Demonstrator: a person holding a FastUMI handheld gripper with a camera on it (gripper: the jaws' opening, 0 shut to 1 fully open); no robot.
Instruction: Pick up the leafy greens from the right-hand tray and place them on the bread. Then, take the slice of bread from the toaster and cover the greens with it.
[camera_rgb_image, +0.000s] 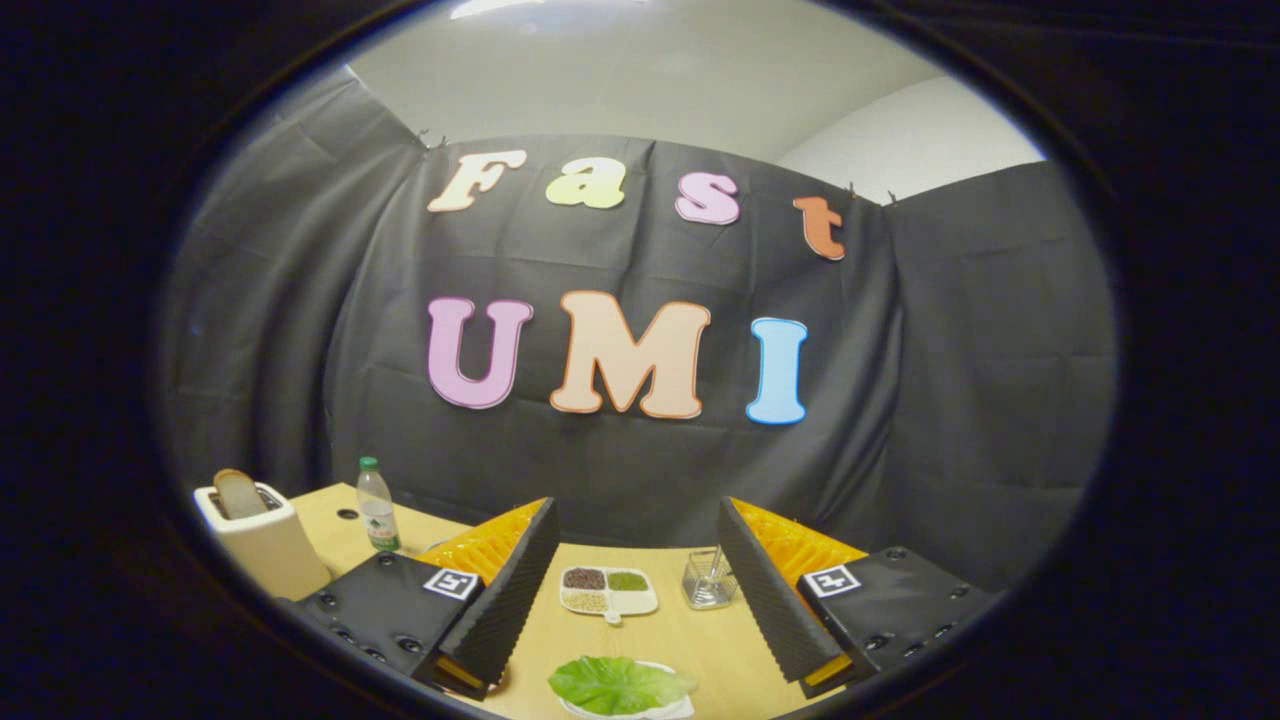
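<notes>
Claw (636, 600) spread wide above the tabletop (700, 640), pinching nothing; greens (618, 683) lie on a plate between its fingers, bread (240, 493) upright in the toaster (262, 545) far left.

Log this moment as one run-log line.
gripper: open, empty | leafy greens: on plate between fingers | bread slice: in toaster | stage: before pickup

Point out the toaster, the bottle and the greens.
toaster (262, 545): gripper view, its white front wall.
bottle (377, 510): gripper view, its clear body.
greens (615, 683): gripper view, middle of the leaf, between the open tongs (638, 590).
</notes>
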